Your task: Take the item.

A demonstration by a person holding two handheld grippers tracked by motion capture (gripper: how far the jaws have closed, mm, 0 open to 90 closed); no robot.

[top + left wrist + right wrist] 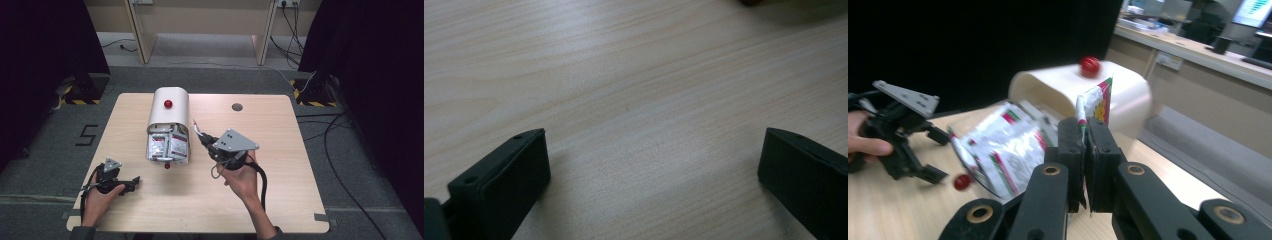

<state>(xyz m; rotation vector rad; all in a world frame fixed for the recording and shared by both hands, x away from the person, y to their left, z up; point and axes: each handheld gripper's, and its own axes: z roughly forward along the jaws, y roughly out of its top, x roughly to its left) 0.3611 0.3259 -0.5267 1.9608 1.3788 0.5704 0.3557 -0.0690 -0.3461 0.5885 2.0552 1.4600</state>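
My right gripper (1083, 130) pinches a thin white, red and green foil sachet (1094, 104) above a pale wooden table (280, 150)

The jaws are clamped on the sachet, just beside a cream, round-topped box (169, 120) with a red knob, lying open with more sachets (167, 146) inside. My left gripper (131, 184) rests near the table's front edge, jaws wide apart and holding nothing

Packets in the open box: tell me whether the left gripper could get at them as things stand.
Probably yes: the left gripper is open, empty, with bare table up to the packets at the box mouth.
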